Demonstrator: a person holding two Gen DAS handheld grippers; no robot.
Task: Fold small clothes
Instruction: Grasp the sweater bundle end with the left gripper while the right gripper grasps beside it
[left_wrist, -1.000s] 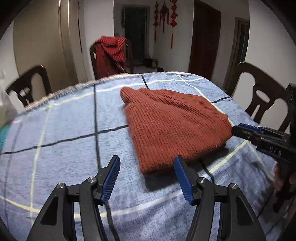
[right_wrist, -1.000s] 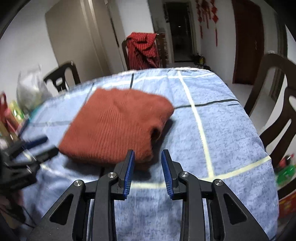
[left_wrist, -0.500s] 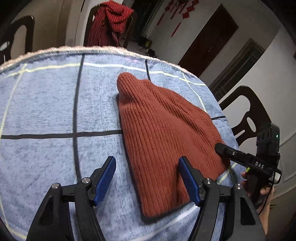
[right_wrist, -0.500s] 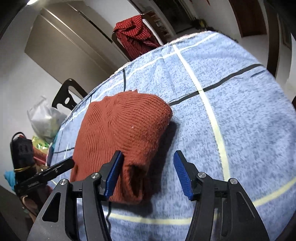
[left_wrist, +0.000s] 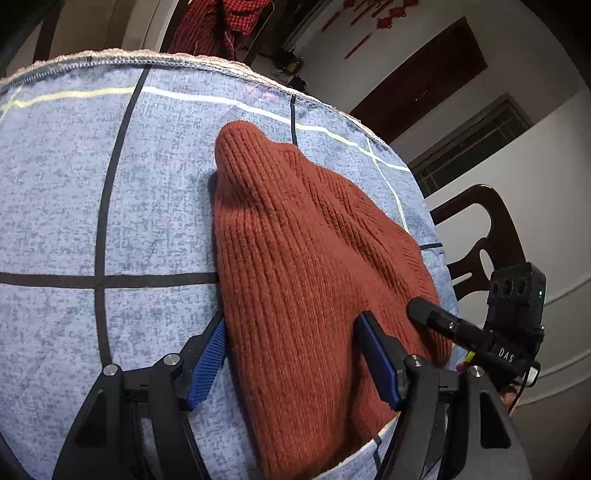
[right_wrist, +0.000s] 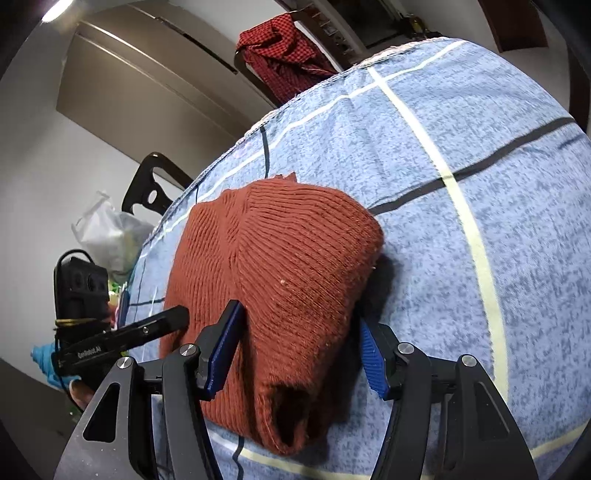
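A folded rust-red ribbed knit garment (left_wrist: 303, 258) lies on the blue checked tablecloth (left_wrist: 110, 206). My left gripper (left_wrist: 295, 362) is open, its blue pads astride the garment's near left edge. In the right wrist view the same garment (right_wrist: 280, 266) shows with a rolled opening at its near end. My right gripper (right_wrist: 295, 354) is open, its pads astride the garment's near right part. Each gripper shows in the other's view, the right one (left_wrist: 476, 336) and the left one (right_wrist: 122, 339), both at the garment's near edge.
Dark wooden chairs stand around the table, one at the right (left_wrist: 480, 236) and one at the far left (right_wrist: 147, 188). A red checked cloth (right_wrist: 284, 51) hangs on a far chair. A plastic bag (right_wrist: 107, 232) and clutter sit at the table's left side.
Both grippers have moved forward and down over the garment's near edge. The right gripper has opened wide. The garment has not moved.
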